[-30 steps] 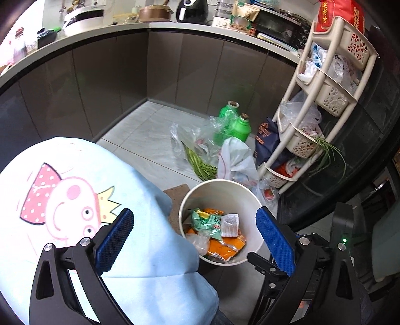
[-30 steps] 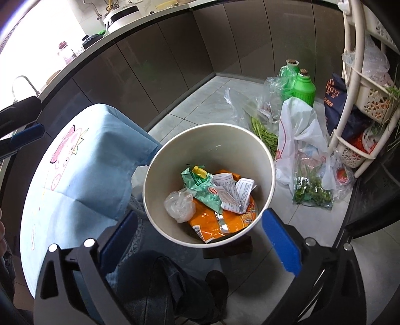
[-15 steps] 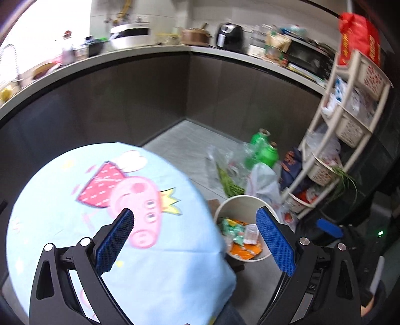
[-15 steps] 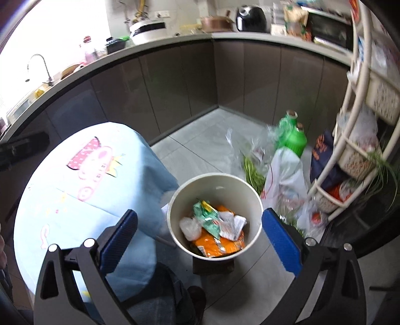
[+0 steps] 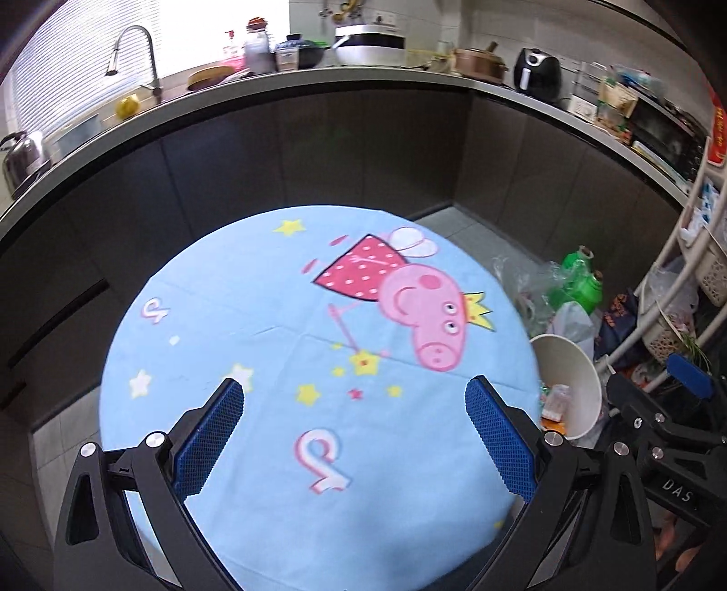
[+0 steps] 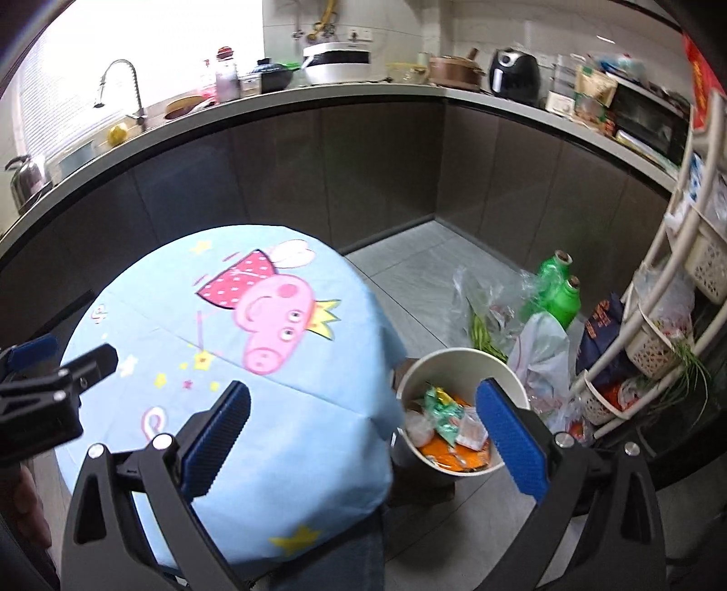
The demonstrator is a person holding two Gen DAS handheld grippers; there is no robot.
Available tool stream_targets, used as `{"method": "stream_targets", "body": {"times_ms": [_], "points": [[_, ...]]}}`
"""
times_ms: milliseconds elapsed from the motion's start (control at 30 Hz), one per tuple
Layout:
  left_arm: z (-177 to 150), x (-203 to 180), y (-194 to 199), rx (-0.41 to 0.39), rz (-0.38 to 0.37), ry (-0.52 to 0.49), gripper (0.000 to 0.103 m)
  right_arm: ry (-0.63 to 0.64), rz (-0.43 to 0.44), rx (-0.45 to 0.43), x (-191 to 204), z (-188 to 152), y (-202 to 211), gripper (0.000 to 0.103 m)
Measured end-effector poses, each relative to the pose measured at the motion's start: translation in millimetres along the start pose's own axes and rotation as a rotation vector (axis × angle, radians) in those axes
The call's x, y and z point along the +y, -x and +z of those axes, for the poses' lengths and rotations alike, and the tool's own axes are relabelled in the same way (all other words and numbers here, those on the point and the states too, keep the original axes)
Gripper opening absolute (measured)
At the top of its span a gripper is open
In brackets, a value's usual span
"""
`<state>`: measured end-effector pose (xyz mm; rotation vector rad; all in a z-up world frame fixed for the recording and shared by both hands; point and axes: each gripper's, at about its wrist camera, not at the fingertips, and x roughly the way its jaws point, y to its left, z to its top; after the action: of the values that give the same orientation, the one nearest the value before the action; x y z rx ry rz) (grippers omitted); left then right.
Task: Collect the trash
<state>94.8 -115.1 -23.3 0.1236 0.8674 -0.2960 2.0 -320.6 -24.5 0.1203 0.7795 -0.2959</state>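
Now both grippers, left (image 5: 354,436) and right (image 6: 363,436), are being held with jaws spread, empty. Trash (image 6: 447,429) is lying in the bin (image 6: 454,359); the worktop (image 5: 272,327) should be checked slowly.

Kitchen in view: a long grey counter (image 5: 363,86) curves round the corner above dark cabinet doors (image 5: 281,154). Bright daylight pours through the window (image 5: 91,45) on the left, right behind the tall faucet (image 5: 131,50). Along the counter sit a kettle (image 5: 20,157), a white rice cooker (image 5: 370,43), a black air fryer (image 5: 538,72) and a toaster oven (image 5: 663,136). Pale grey floor tiles (image 6: 409,272) below. On the right, a cream basket rack (image 6: 668,291) stands upright. White wall tiles (image 6: 409,27) behind.
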Motion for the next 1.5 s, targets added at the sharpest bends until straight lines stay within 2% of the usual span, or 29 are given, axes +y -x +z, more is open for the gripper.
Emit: {"method": "stream_targets", "body": {"times_ms": [167,400,1500], "points": [[-9,27,6,0.003,0.036,0.041,0.094,0.037,0.004,-0.01,28,7,2,0.1],[-11,42,6,0.011,0.048,0.071,0.094,0.058,0.004,-0.013,45,15,2,0.1],[-9,39,3,0.014,0.034,0.066,0.094,0.06,0.005,-0.011,48,18,0,0.1]]}}
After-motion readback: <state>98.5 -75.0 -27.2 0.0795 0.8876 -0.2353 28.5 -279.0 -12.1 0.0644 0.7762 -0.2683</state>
